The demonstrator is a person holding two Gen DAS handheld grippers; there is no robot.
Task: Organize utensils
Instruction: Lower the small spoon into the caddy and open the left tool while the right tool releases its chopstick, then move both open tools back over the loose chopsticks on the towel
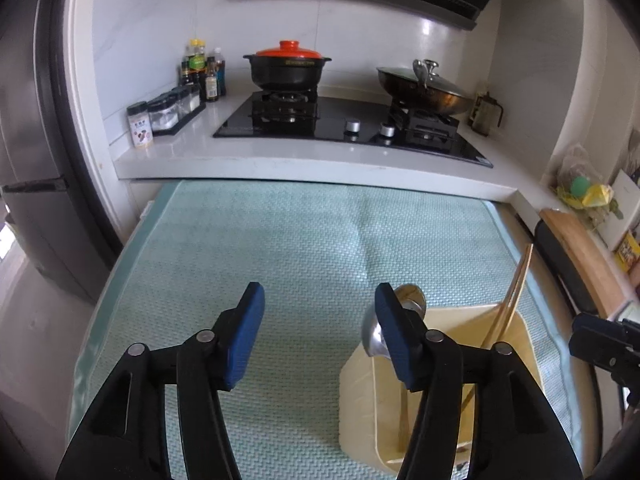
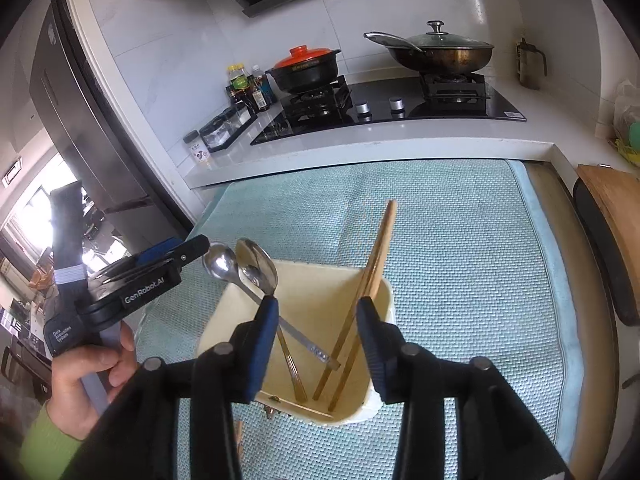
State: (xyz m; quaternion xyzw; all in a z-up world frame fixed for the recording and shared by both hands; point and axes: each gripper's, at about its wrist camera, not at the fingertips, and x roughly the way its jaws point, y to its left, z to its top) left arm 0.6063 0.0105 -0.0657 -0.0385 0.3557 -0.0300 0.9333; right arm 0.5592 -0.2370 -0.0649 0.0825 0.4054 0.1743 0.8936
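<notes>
Both grippers are spread and hold nothing. The left gripper (image 1: pixel 320 332) hangs over the mat (image 1: pixel 280 248); the right gripper (image 2: pixel 316 334) hangs over the bin (image 2: pixel 320 280), lower middle, holding two spoons (image 2: pixel 256 266) and chopsticks (image 2: pixel 378 252).

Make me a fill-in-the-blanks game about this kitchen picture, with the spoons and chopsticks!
1. The spoons and the chopsticks stand in a cream-coloured ____.
2. The black pot on the stove has a lid that is ____ in colour.
3. The mat under everything is light ____.
4. The number of shiny spoons is ____.

Missing words: container; orange-red; green; two
</notes>
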